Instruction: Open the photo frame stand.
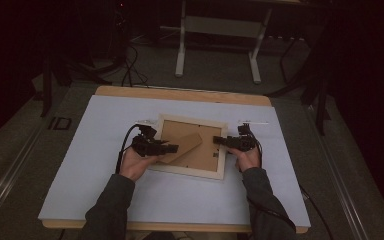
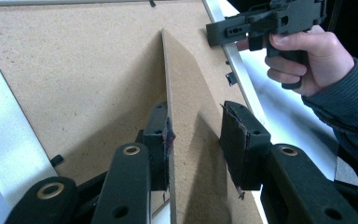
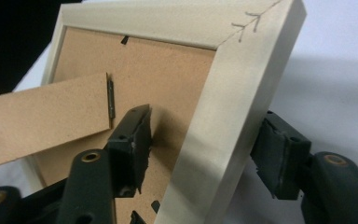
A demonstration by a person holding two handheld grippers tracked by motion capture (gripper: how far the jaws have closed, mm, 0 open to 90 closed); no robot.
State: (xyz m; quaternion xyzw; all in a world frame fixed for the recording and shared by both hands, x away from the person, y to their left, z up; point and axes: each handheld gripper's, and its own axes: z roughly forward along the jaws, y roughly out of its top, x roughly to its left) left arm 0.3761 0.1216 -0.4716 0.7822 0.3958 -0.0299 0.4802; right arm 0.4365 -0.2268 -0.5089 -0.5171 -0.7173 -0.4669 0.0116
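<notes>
While the picture frame (image 1: 192, 145) is lying face down near the middle of the pale blue mat (image 1: 105, 130), both hands are working at it from either side. At the frame's left edge, the left gripper (image 2: 196, 135) is reaching over the brown backing board, its jaws standing half open around the stand flap (image 2: 186, 107); one pad is touching the flap's raised edge and the other is sitting apart from it. At the frame's right edge, the right gripper (image 3: 209, 147) is straddling the pale wooden rail (image 3: 223, 116), one jaw inside against the backing, one outside, and whether the pads are pressing I cannot tell.
</notes>
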